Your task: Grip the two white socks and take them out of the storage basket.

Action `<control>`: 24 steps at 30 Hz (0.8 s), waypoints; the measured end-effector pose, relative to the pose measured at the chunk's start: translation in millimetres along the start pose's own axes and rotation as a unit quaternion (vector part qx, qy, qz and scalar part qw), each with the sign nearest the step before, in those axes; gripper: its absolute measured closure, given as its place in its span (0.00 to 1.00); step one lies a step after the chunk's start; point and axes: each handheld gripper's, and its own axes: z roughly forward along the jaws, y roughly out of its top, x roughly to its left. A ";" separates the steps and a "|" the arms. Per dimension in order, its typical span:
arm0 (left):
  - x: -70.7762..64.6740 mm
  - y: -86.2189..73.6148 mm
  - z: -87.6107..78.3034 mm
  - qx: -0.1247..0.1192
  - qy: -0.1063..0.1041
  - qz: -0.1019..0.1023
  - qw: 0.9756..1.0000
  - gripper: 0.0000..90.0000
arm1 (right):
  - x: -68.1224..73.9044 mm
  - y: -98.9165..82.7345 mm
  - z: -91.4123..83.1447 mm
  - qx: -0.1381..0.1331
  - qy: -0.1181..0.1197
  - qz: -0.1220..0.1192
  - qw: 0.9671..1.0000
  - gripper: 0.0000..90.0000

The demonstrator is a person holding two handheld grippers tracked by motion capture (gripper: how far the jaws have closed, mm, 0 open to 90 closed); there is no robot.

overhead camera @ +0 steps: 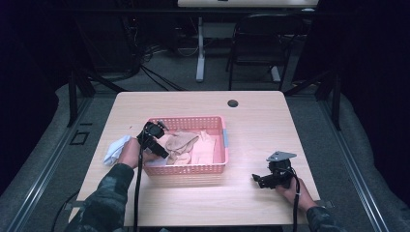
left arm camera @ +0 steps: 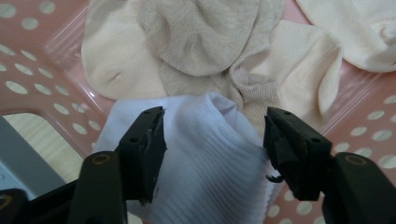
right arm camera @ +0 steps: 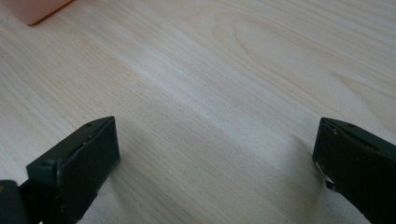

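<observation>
At the near edge of the pale wooden table [overhead camera: 251, 203], your right gripper [overhead camera: 265, 180] rests low over bare wood with its jaws spread wide and nothing between them, well apart from the pink basket [overhead camera: 220, 145] to its left. Your left gripper [left arm camera: 212, 140] reaches down into that basket's near left corner, its jaws partway apart on either side of a white ribbed sock [left arm camera: 210, 163]; whether the pads already press the cloth you cannot tell from here. Just behind it lie a beige sock [left arm camera: 205, 37] and cream socks [left arm camera: 303, 65], at least three pieces in one heap. One more white sock [overhead camera: 115, 149] lies on the table beside the basket's left wall. Farther off, a round cable hole [overhead camera: 233, 103], then grey floor [overhead camera: 169, 72], one dark chair [overhead camera: 261, 34] and a second table's leg [overhead camera: 200, 48].
</observation>
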 end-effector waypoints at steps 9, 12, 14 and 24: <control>-1.5 -1.4 4.7 0.015 0.001 -0.001 1.000 0.83 | 0.1 0.0 -0.1 0.001 0.000 0.000 1.000 0.00; -2.2 -2.9 4.3 0.011 -0.002 0.003 1.000 0.90 | 0.2 0.0 -0.1 0.001 0.000 0.000 1.000 0.00; -2.4 -3.7 1.8 0.007 -0.001 0.005 1.000 0.92 | 0.3 0.0 -0.2 0.001 -0.001 0.000 1.000 0.00; -3.0 -4.4 -27.7 -0.040 0.005 0.009 0.999 0.93 | 0.4 -0.2 -0.2 0.000 -0.002 -0.001 1.000 0.00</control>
